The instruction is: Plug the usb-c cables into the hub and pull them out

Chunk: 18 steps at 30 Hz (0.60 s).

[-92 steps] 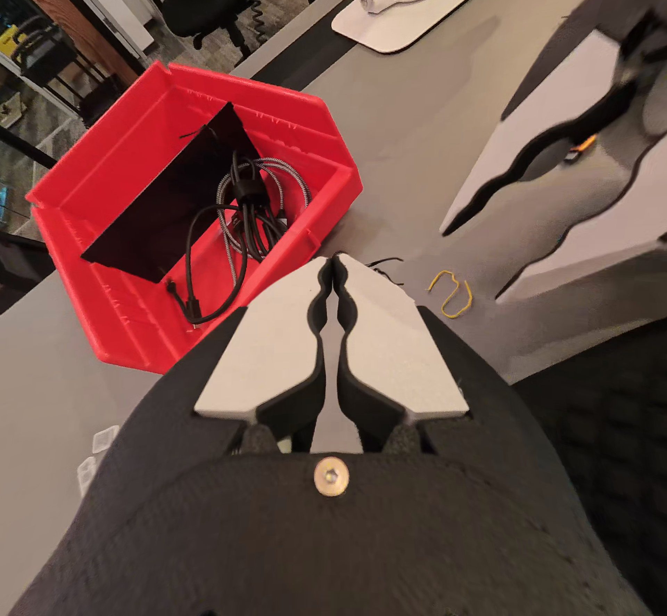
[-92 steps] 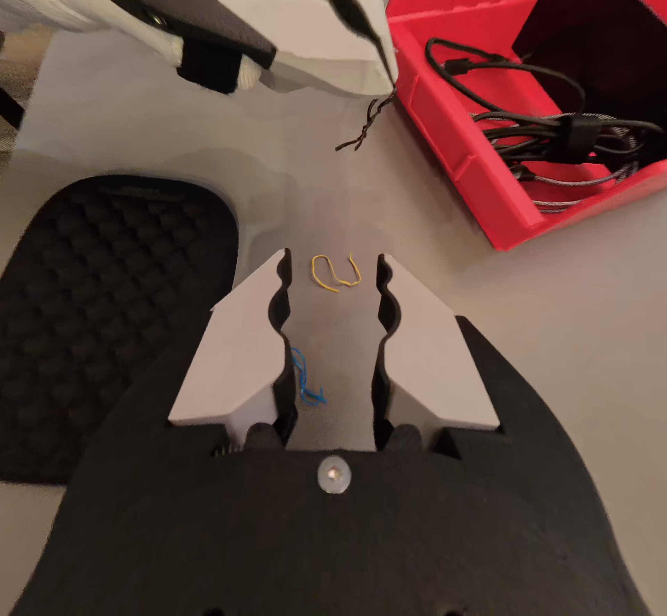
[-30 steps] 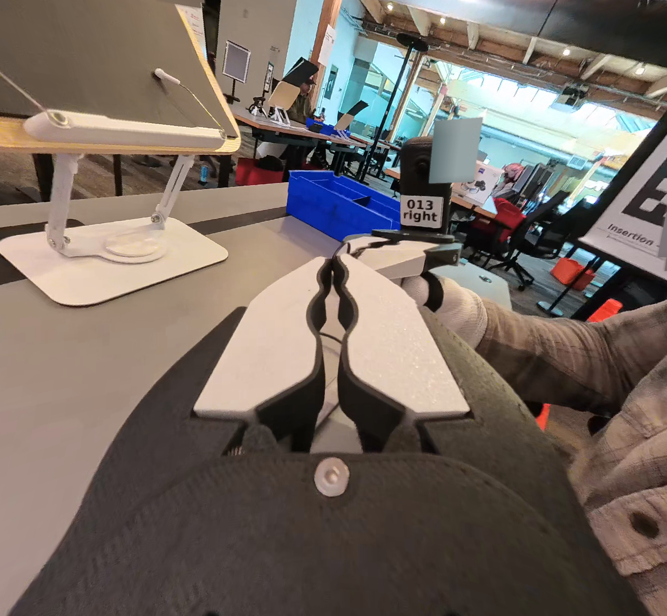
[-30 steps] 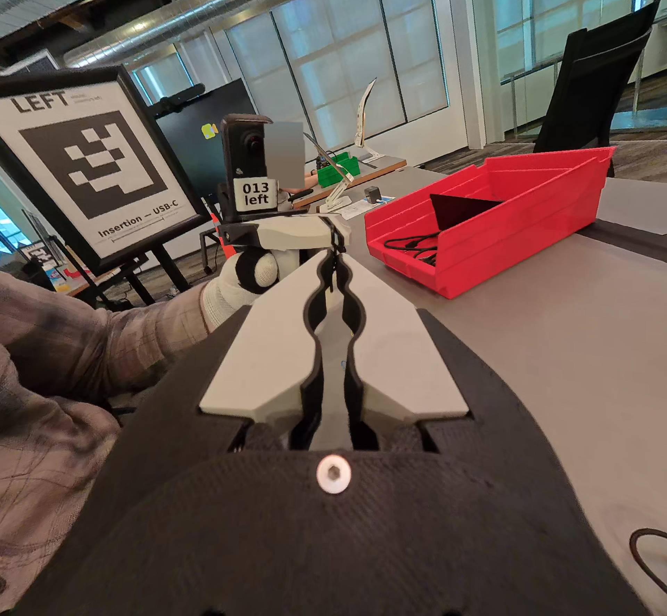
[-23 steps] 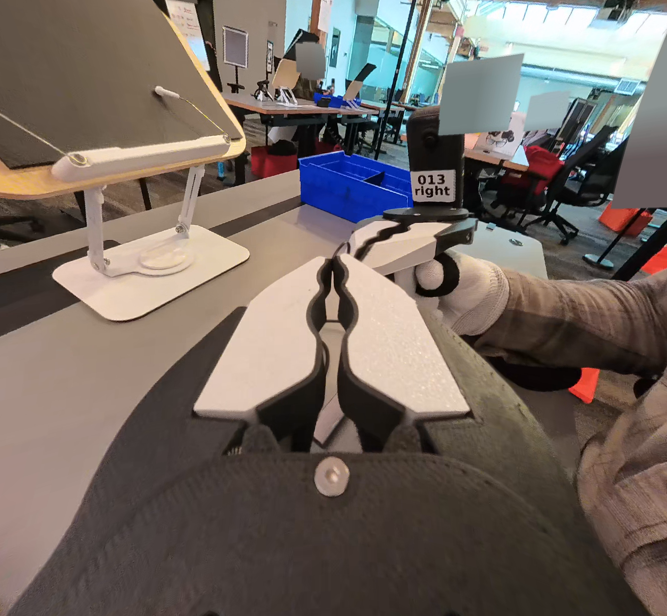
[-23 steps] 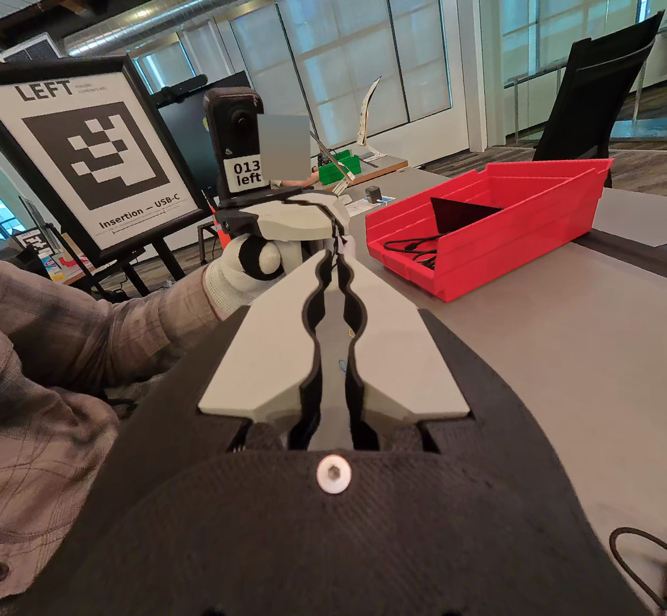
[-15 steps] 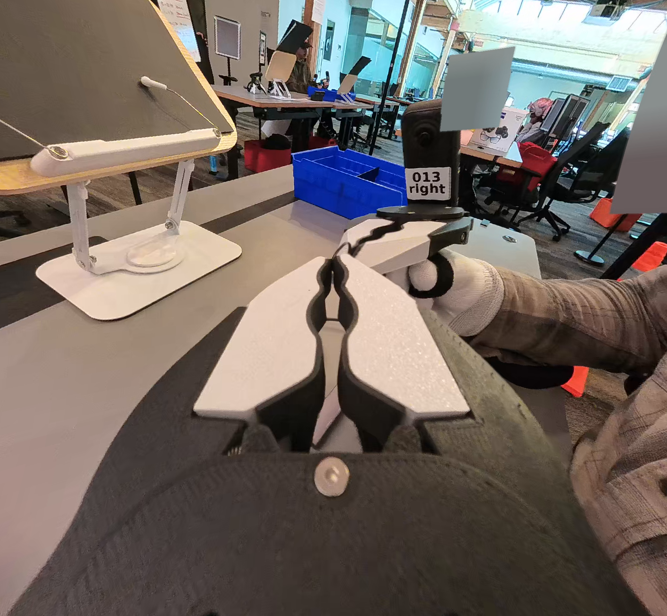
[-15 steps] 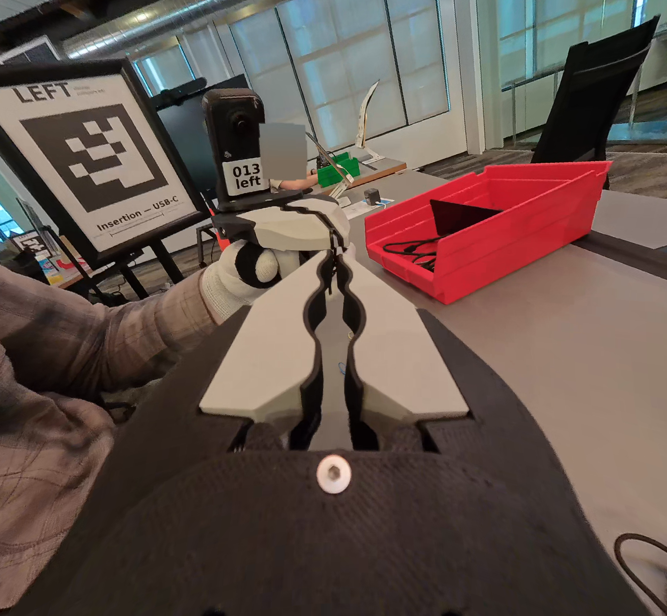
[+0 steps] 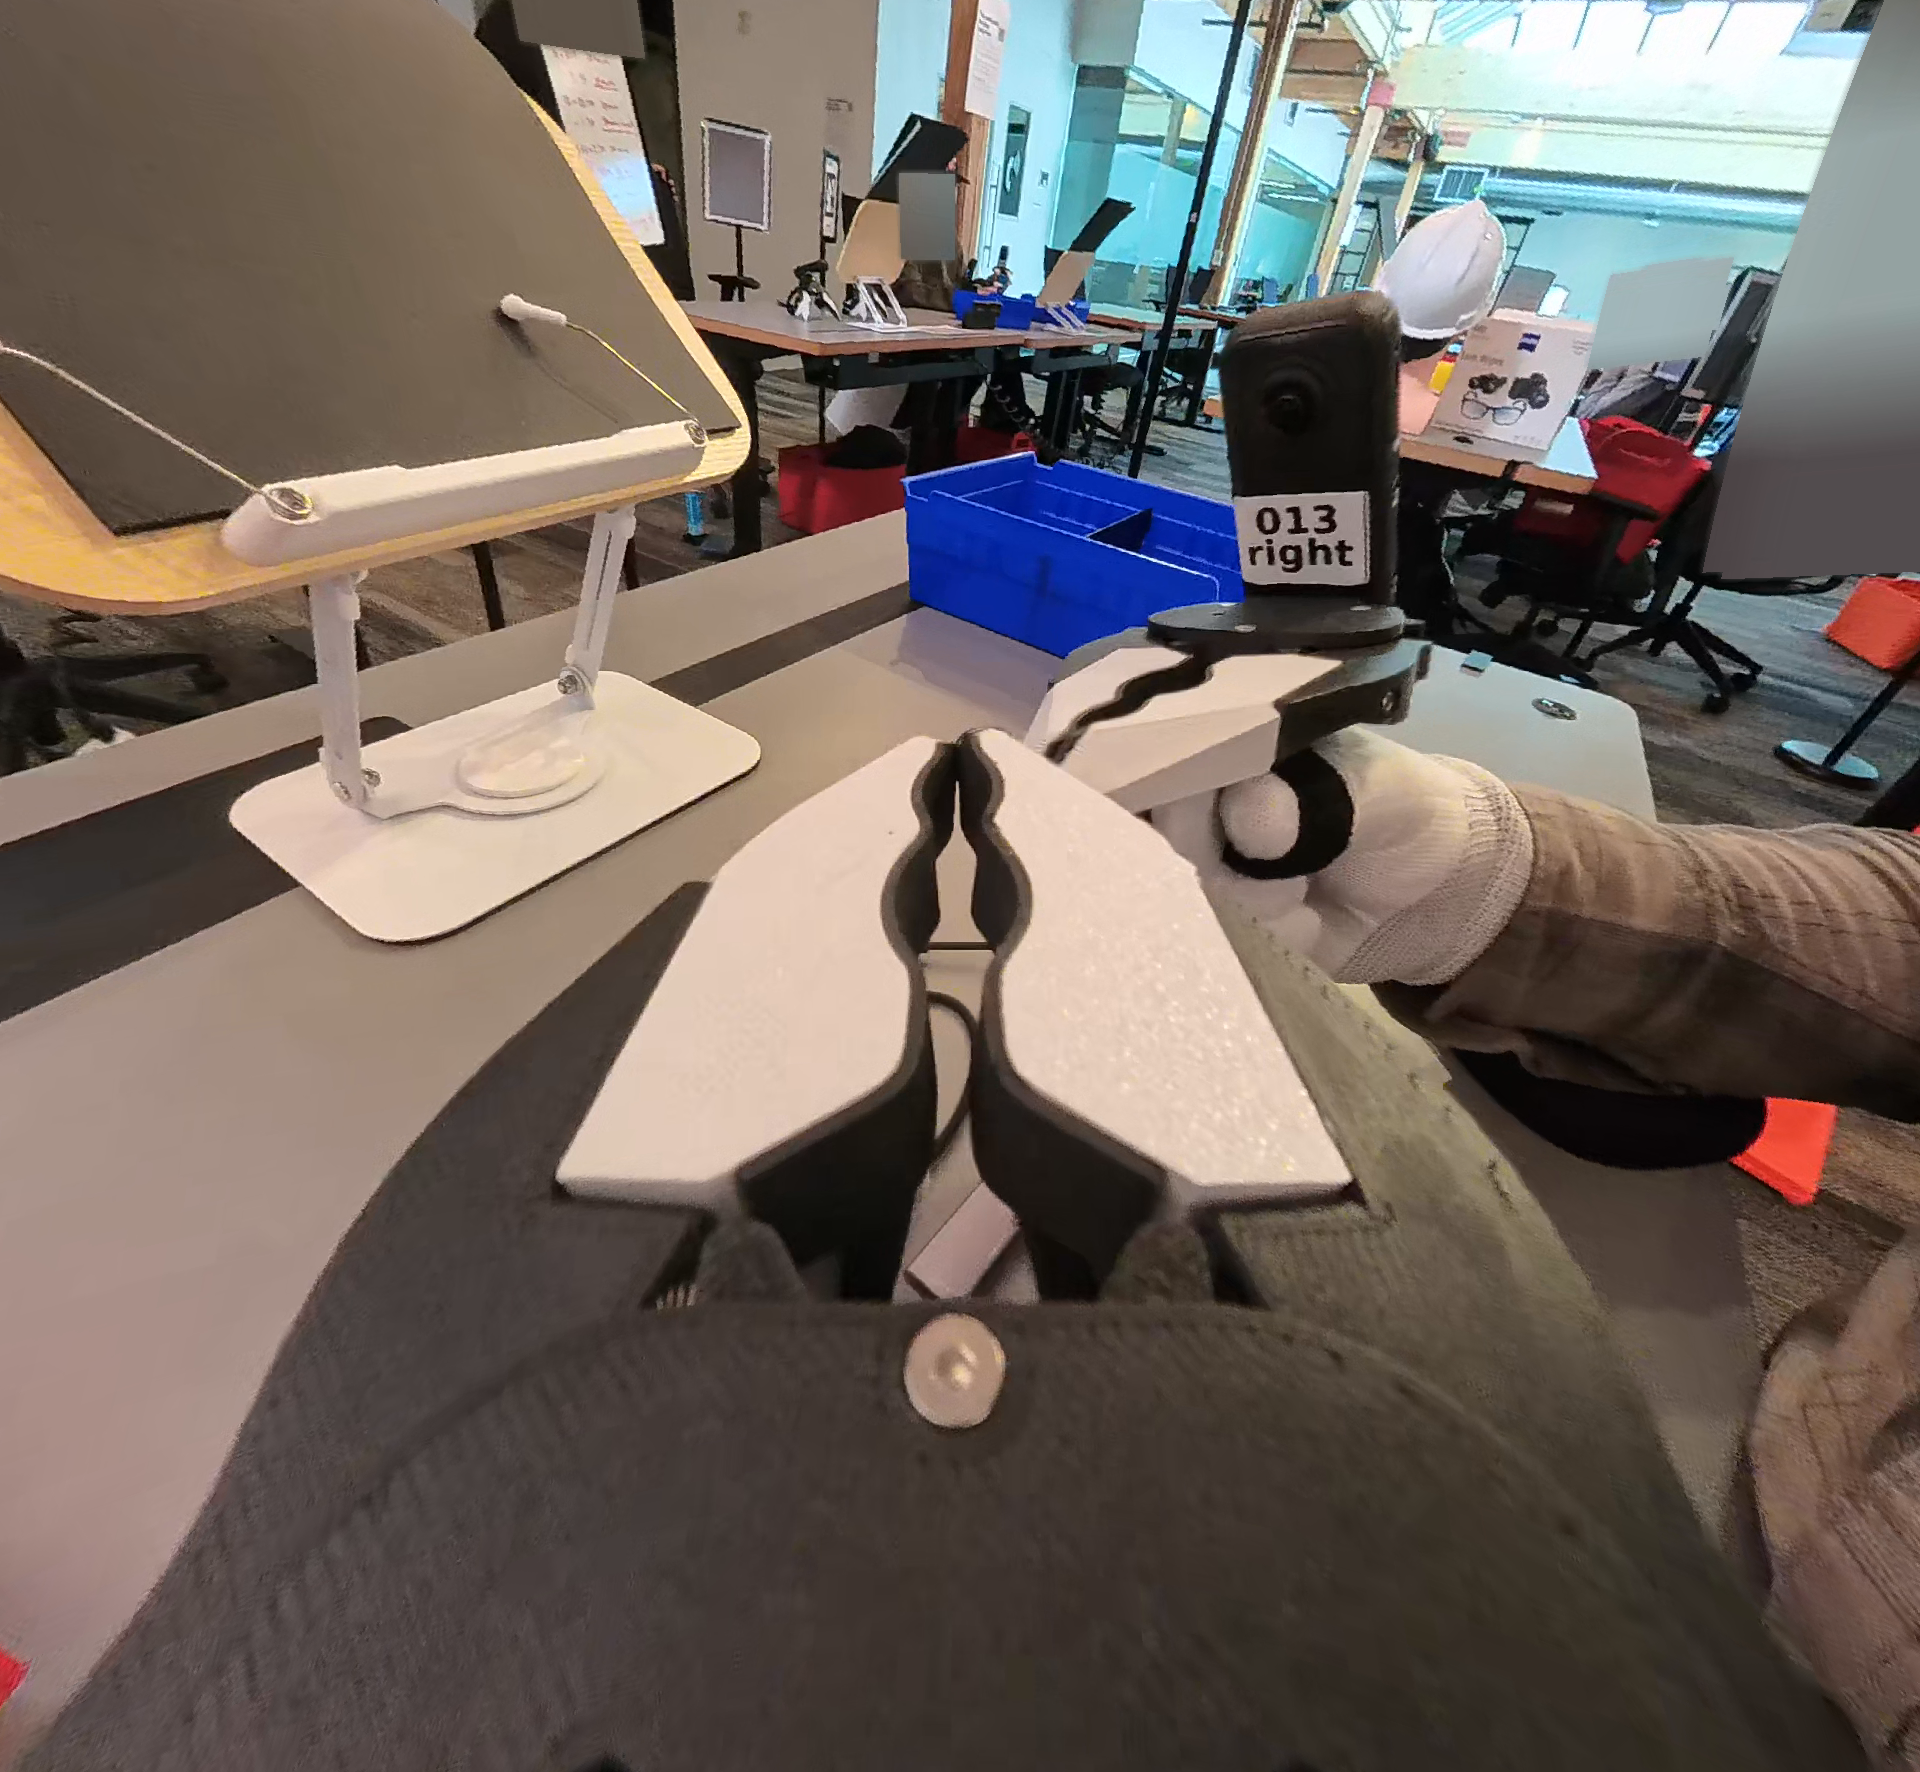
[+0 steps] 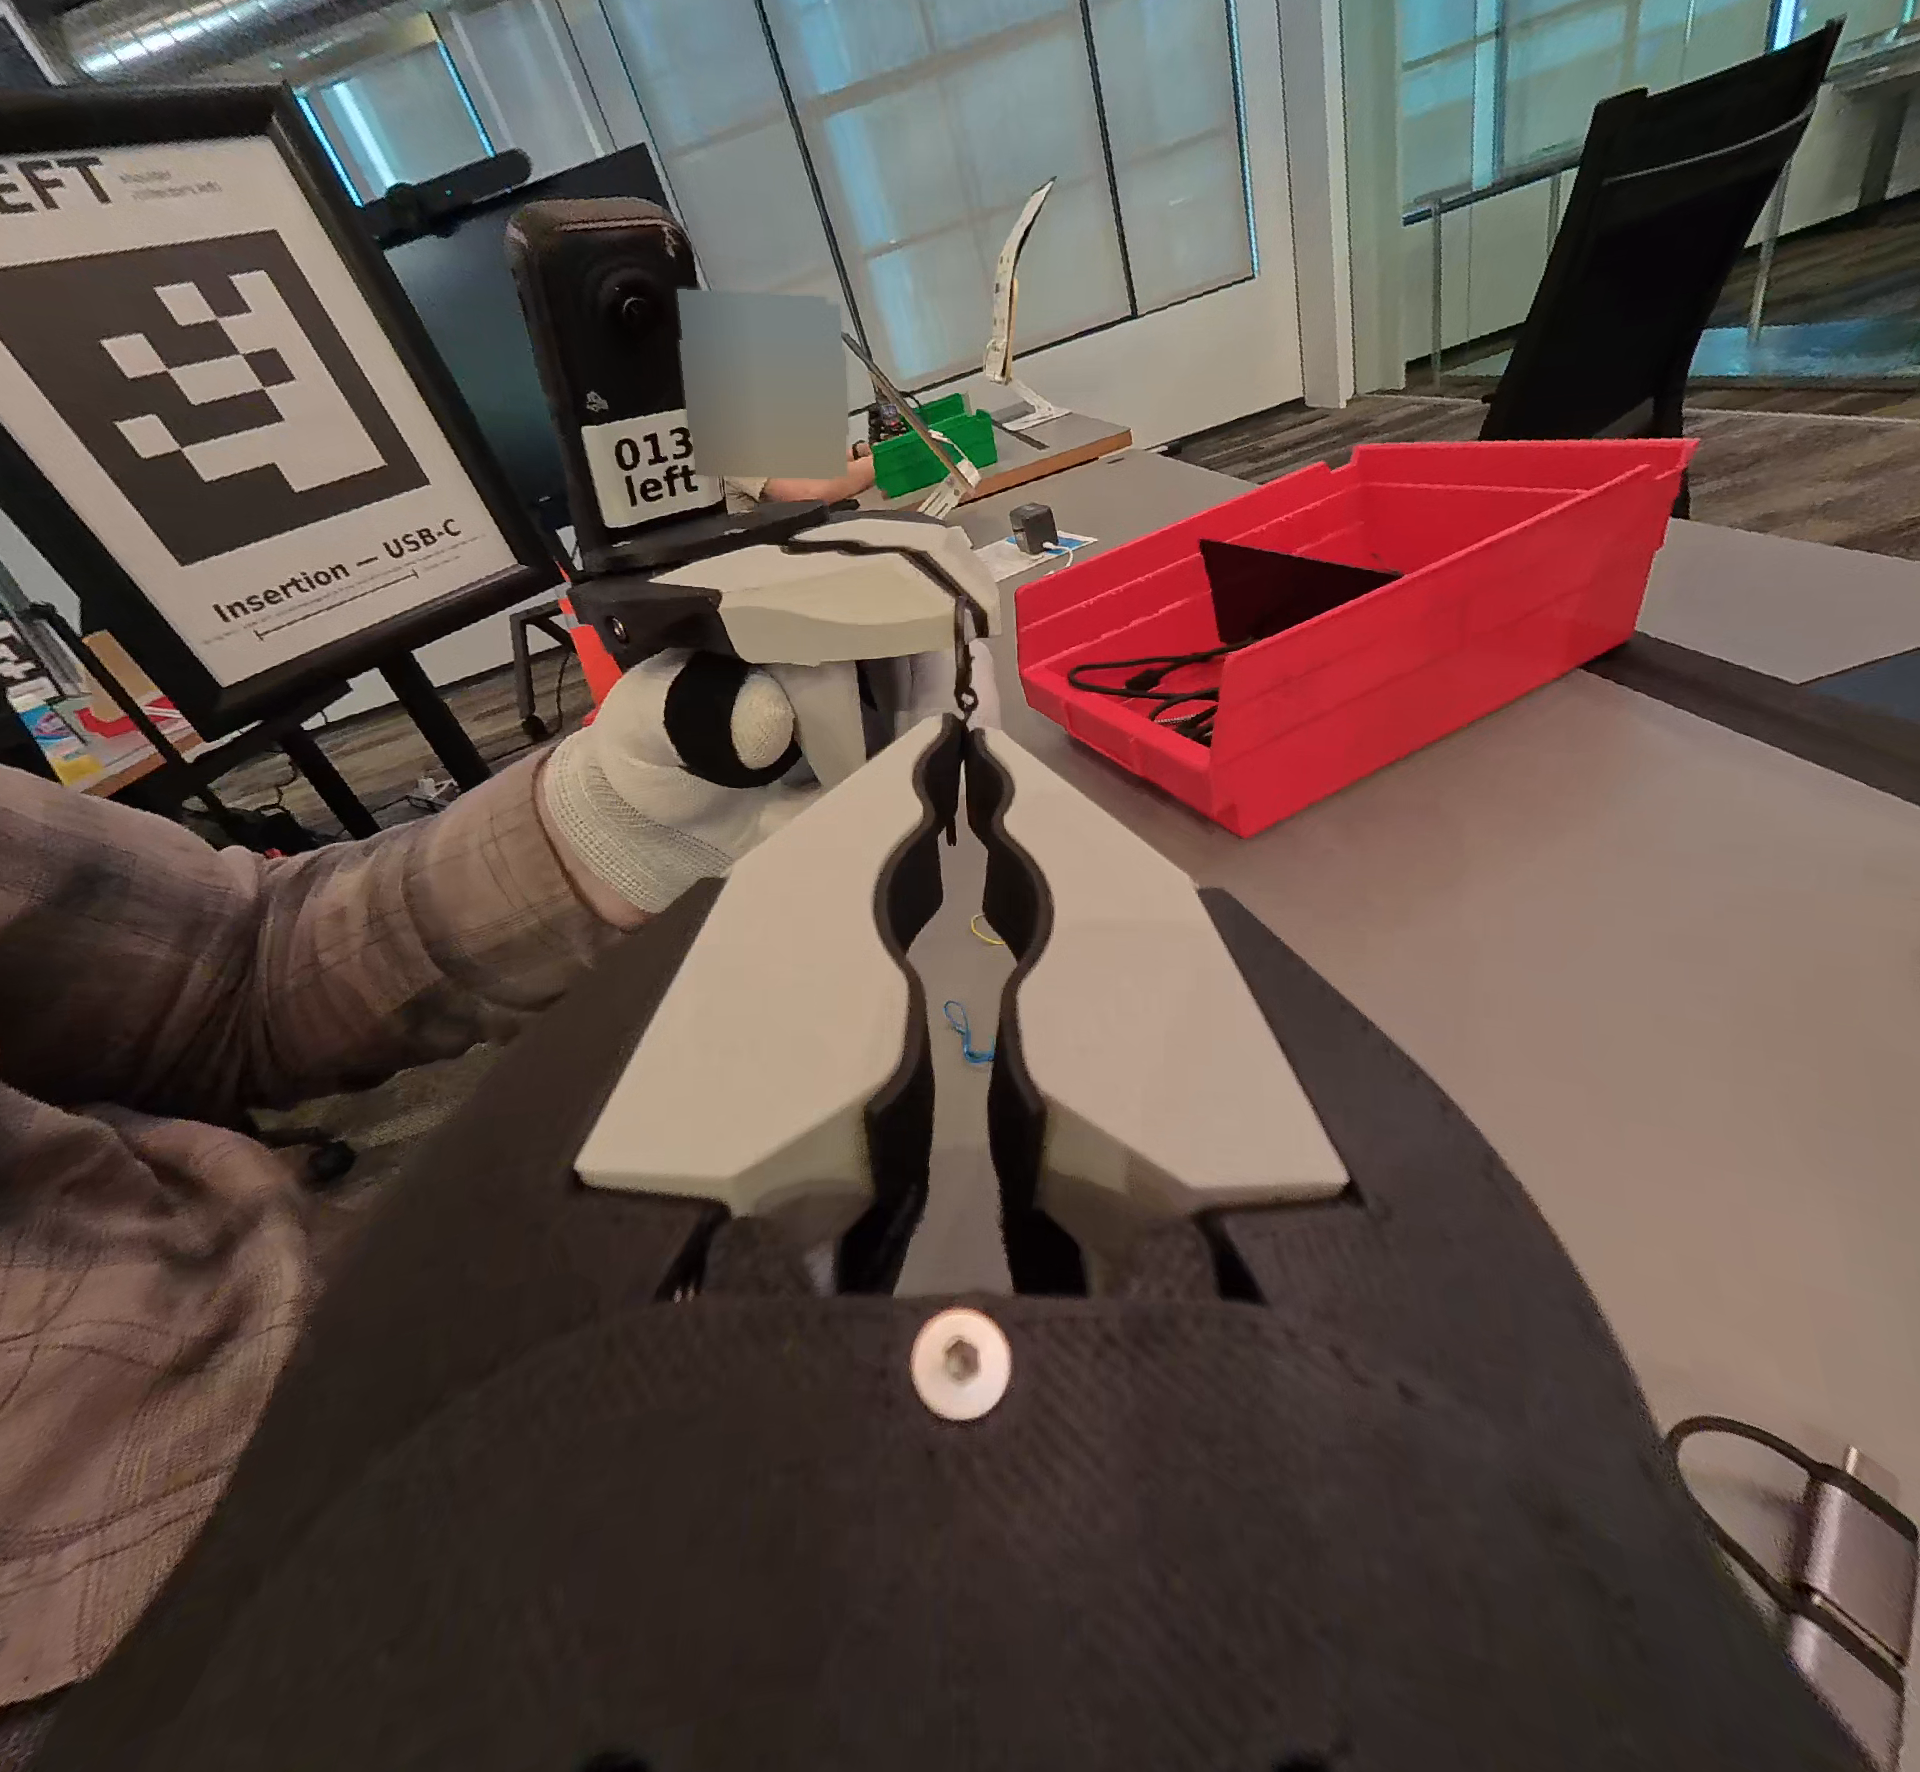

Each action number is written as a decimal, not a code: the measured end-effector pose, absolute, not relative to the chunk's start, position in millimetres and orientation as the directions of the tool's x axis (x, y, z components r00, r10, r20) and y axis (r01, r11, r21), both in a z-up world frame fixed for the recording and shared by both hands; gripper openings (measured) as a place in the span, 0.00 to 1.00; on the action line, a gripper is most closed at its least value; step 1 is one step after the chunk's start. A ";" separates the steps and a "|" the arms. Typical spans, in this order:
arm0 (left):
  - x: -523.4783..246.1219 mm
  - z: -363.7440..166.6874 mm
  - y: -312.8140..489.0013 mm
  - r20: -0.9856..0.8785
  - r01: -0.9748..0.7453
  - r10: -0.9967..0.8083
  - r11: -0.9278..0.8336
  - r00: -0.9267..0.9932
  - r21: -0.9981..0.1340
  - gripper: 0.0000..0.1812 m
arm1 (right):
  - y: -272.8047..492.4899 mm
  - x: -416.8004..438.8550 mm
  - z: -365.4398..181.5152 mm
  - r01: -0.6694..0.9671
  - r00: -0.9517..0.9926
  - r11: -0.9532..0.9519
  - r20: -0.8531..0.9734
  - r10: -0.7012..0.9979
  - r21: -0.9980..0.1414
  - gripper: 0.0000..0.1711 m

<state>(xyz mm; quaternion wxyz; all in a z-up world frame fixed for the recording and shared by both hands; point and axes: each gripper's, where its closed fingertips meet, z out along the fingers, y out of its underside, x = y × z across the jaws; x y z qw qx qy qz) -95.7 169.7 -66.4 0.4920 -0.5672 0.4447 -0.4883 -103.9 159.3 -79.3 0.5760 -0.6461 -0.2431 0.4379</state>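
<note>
My left gripper (image 9: 958,748) is shut with nothing seen between its tips. My right gripper (image 10: 961,730) is shut too and looks empty. The two grippers point at each other, tips nearly touching, above the grey table (image 10: 1558,943). The right gripper (image 9: 1055,735) shows in the left wrist view, held by a white-gloved hand (image 9: 1371,870). The left gripper (image 10: 966,673) shows in the right wrist view. A silver-grey hub (image 10: 1844,1556) with a black cable (image 10: 1756,1457) looped on it lies at the lower right. Under the left gripper a grey piece (image 9: 961,1239) and a black cable loop (image 9: 951,1016) show.
A red bin (image 10: 1351,704) holding black cables (image 10: 1153,683) stands ahead right of the right gripper. A blue bin (image 9: 1039,559) and a white stand (image 9: 488,787) carrying a tilted board sit beyond the left gripper. A framed sign on an easel (image 10: 208,434) stands off the table. Left and right tips are no more than a few centimetres apart. The grey piece (image 9: 961,1239) is about 20 cm from both grippers' fingertips. The silver-grey hub (image 10: 1844,1556) sits 20 cm or so from the ends of my right fingers.
Both grippers have tilted down towards the table and stayed shut, tips still facing each other. The hub with its cable has come into the right wrist view.
</note>
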 end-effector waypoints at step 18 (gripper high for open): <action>-89.8 -69.1 166.8 -0.080 -0.225 -0.991 0.053 0.111 -0.973 0.01 | 163.6 -99.0 -67.9 0.090 0.587 -0.088 -0.019 0.809 -0.992 0.00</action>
